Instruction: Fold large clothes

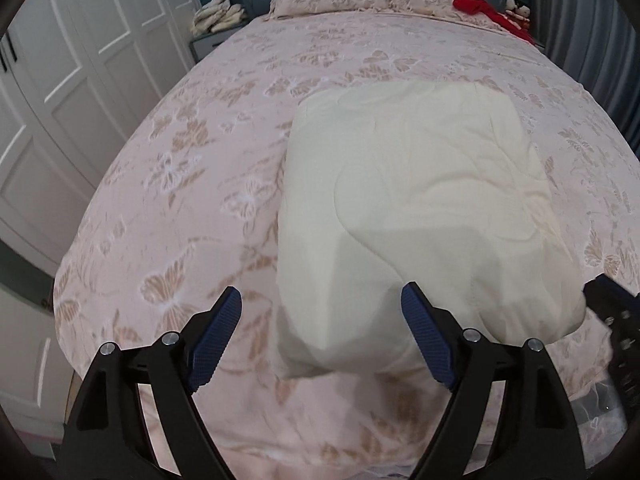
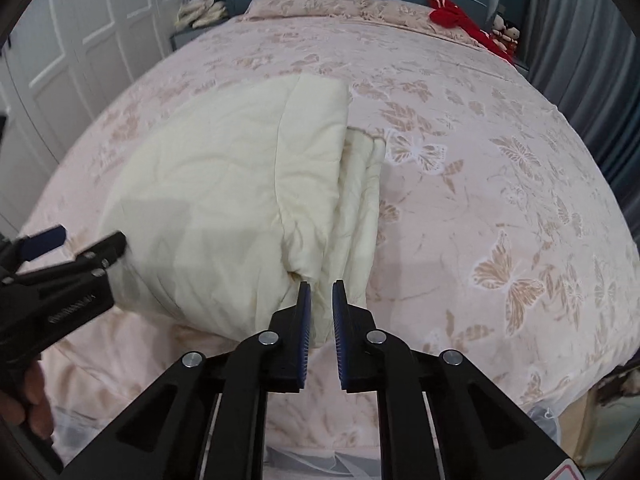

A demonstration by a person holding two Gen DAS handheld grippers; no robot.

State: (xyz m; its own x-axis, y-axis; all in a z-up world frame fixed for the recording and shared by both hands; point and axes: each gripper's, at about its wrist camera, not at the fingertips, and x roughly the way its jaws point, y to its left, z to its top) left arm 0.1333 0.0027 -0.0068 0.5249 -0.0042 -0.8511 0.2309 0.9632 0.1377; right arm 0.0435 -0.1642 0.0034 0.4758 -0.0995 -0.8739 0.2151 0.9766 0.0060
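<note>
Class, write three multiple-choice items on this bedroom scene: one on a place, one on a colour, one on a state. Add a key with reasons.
1. Where does the folded quilt lie?
A. on the bed
B. on the floor
C. in the wardrobe

2. What colour is the bundle near the pillows?
A. green
B. red
C. black

3. How do the left gripper jaws stand?
A. clamped on the quilt
B. wide apart
C. pressed together

Key: A, the pink butterfly bedspread surrounds it; B, bright red against pink; B, a broad gap separates them.
</note>
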